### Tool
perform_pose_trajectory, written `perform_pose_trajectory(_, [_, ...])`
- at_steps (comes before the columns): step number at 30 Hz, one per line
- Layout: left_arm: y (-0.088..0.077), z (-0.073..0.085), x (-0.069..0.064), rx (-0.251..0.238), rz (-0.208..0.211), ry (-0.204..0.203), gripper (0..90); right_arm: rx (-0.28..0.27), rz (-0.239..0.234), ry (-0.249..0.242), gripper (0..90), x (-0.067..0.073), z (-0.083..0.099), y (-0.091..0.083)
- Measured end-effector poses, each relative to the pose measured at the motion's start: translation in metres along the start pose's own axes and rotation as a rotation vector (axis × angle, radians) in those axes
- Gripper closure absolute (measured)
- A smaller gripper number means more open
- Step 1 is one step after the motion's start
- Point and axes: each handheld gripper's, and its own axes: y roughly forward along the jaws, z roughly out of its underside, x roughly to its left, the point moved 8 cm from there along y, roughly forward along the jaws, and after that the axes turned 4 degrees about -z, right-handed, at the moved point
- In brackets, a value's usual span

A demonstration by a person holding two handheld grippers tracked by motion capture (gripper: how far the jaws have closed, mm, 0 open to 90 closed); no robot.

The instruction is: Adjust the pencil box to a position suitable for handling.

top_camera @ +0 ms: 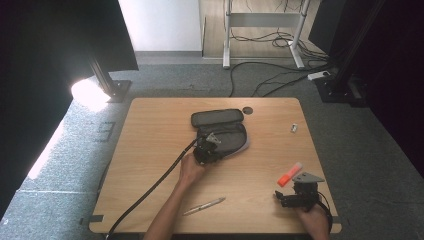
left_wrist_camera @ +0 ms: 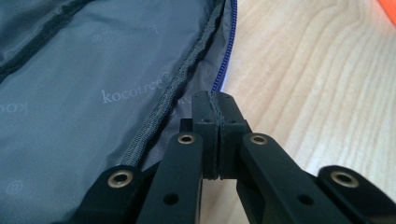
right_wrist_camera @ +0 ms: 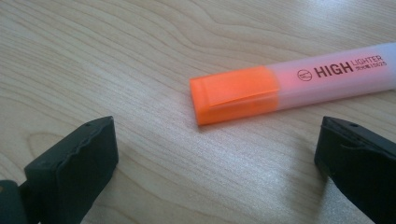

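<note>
A dark grey pencil case [top_camera: 227, 135] lies unzipped at the middle of the wooden table [top_camera: 150, 145], its flap [top_camera: 216, 117] folded back. My left gripper [top_camera: 207, 145] is at the case's near left edge. In the left gripper view that gripper [left_wrist_camera: 217, 105] is shut on the case's zipper rim, with the grey lining [left_wrist_camera: 93, 70] spread out to the left. An orange-capped highlighter [top_camera: 290, 175] lies at the front right. My right gripper [top_camera: 296, 189] sits just behind it, open. In the right gripper view the highlighter [right_wrist_camera: 289, 86] rests flat just ahead of the wide-apart jaws of that gripper [right_wrist_camera: 219, 144].
A silver pen [top_camera: 204, 205] lies near the table's front edge. A small white object [top_camera: 294, 128] sits at the right, and a black round grommet [top_camera: 247, 110] is behind the case. The left gripper's cable [top_camera: 150, 192] trails off the front left.
</note>
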Motion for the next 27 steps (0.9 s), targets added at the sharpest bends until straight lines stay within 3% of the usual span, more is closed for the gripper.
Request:
perform_pose_trajectory(17, [-0.012,0.014,-0.028,-0.009,0.030,0.006,88.1,-0.001,0.001,0.000,0.0,0.000,0.000,0.000])
perform_pose_trajectory(27, [-0.016,0.018,-0.053,-0.016,0.058,0.031,88.1,-0.001,0.001,0.000,0.0,0.000,0.000,0.000])
